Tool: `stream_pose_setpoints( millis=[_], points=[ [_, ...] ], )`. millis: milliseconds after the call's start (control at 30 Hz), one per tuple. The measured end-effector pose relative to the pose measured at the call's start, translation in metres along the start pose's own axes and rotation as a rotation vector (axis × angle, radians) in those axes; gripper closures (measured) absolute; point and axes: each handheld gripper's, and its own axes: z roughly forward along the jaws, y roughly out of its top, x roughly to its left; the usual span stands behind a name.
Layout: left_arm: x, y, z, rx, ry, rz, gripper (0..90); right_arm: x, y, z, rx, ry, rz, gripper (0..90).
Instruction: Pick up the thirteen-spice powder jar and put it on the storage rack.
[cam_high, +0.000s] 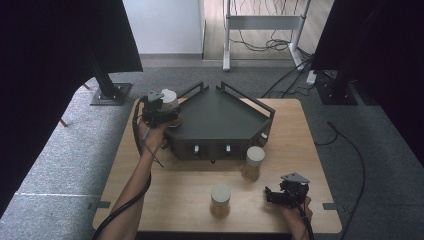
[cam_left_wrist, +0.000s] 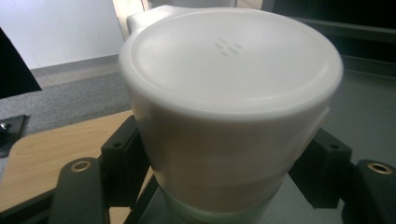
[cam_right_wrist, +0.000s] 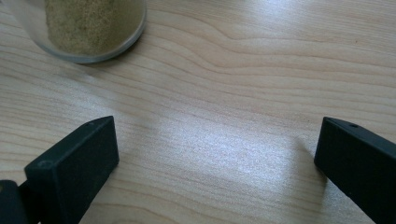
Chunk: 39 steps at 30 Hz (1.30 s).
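Observation:
A jar with a white lid (cam_left_wrist: 229, 93) stands on the left corner of a dark grey angular tray (cam_high: 220, 117), seen from above as a jar (cam_high: 169, 98). My left gripper (cam_high: 168, 113) reaches it from the near side. In the left gripper view the left gripper (cam_left_wrist: 224, 163) has one black jaw on each side of the jar, slightly parted from it. Near the table's front right my right gripper (cam_high: 272, 195) rests low and points left. In its own view the right gripper (cam_right_wrist: 215, 158) is open over bare wood.
Two more lidded jars of tan grains stand on the wooden table (cam_high: 165, 195): one (cam_high: 254, 162) just in front of the tray, one (cam_high: 220, 200) nearer the front edge, whose base (cam_right_wrist: 88, 28) shows ahead of the right jaws. Stands and cables lie on the floor behind.

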Motion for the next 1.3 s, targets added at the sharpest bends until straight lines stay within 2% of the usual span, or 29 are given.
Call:
stream_pose_setpoints(
  millis=[167,267,500,800,1067,1300],
  points=[
    [-0.002,-0.001,0.0,-0.002,0.021,-0.001,15.4,0.0,0.0,0.0,0.0,0.0,0.0,0.0],
    [-0.001,-0.002,0.0,-0.001,0.019,-0.002,11.3,0.0,0.0,0.0,0.0,0.001,-0.001,0.0],
    [0.001,-0.001,-0.005,-0.008,0.006,0.01,8.8,0.0,0.0,0.0,0.0,0.001,-0.001,0.0],
    [0.005,0.002,-0.019,-0.017,-0.037,0.025,8.4,0.0,0.0,0.0,0.0,0.001,-0.001,0.0],
    [0.005,-0.002,-0.041,-0.013,-0.052,0.066,8.5,0.001,0.0,0.0,0.0,0.0,0.0,0.0],
    [0.006,-0.013,-0.067,-0.034,-0.074,0.078,8.7,0.001,0.0,0.0,-0.001,-0.001,0.001,0.0]
  ],
)
